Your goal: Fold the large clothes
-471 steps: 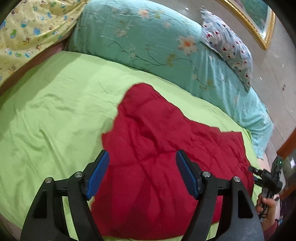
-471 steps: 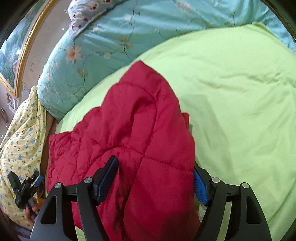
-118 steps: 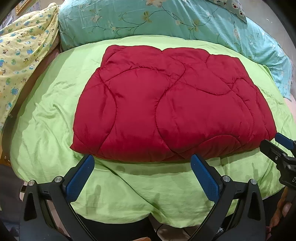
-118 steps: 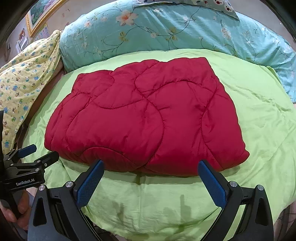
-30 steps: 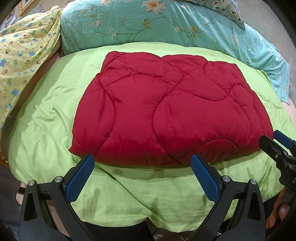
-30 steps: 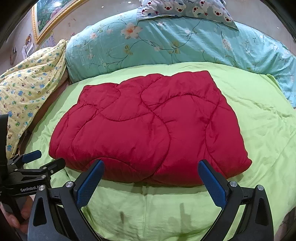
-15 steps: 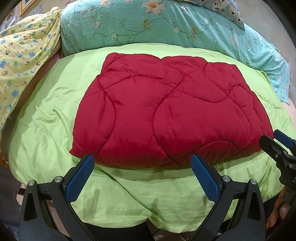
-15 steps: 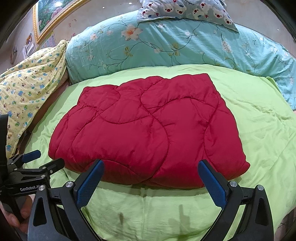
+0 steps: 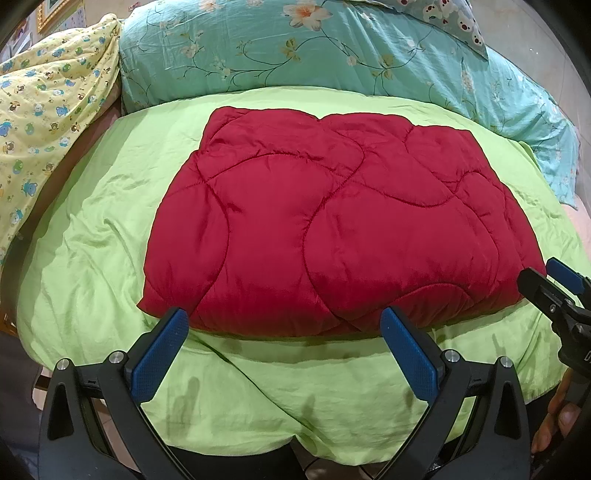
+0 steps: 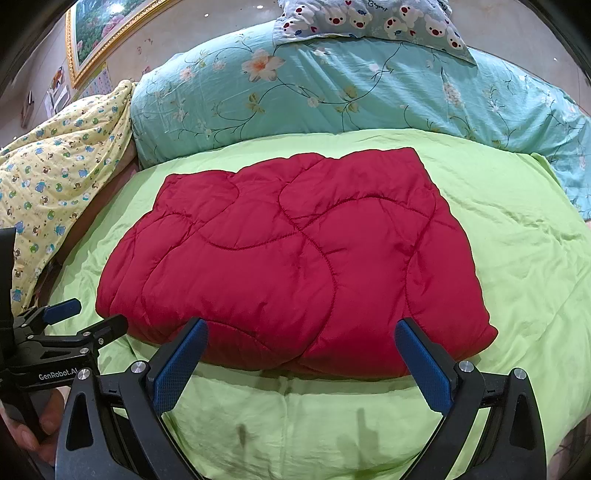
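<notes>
Both hand-held grippers hang spread and empty at the near edge of a folded red quilt on the bed.

The left hand-held gripper (image 9: 284, 347) and right hand-held gripper (image 10: 301, 356) are both apart, holding nothing. The red quilt (image 9: 332, 225) lies folded on the green sheet (image 9: 92, 251), nothing over it. Beyond the quilt sits a teal floral duvet (image 10: 332, 92) with a bear-print pillow (image 10: 369, 18) on top; left of the quilt, a yellow patterned blanket (image 9: 40, 110). Half a second earlier the quilt lay the same.
</notes>
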`<state>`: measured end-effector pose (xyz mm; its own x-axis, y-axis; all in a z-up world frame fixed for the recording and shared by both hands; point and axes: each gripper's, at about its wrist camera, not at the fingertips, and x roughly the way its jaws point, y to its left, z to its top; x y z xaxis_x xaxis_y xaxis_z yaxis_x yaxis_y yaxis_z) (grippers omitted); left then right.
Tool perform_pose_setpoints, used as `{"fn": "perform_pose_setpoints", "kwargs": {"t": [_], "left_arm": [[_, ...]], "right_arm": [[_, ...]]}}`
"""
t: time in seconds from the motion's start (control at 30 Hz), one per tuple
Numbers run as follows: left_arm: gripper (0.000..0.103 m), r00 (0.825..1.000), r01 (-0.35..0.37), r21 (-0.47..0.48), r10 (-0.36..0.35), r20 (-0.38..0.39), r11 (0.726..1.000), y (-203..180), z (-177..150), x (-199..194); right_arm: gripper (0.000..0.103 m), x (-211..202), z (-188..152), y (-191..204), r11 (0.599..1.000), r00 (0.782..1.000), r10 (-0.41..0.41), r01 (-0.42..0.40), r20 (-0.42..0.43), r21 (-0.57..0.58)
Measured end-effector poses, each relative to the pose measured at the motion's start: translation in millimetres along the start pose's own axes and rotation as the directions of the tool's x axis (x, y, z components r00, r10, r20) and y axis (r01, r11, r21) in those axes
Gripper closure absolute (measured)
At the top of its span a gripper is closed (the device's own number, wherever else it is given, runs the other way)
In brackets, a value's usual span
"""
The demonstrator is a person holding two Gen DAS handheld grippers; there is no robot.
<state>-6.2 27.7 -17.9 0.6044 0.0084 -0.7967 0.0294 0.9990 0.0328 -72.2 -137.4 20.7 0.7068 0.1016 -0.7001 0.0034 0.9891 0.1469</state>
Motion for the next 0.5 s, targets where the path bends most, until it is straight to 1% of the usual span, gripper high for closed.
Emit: {"fn": "perform_pose_setpoints", "kwargs": {"t": [0.5], "left_arm": [[0.0, 1.0, 0.003, 0.006, -0.003, 0.01, 1.0, 1.8, 11.4, 11.3]], "right_arm": [[0.001, 6.1, 8.5, -12.4, 1.0, 1.0, -0.021, 0.021, 0.002, 0.008]]}}
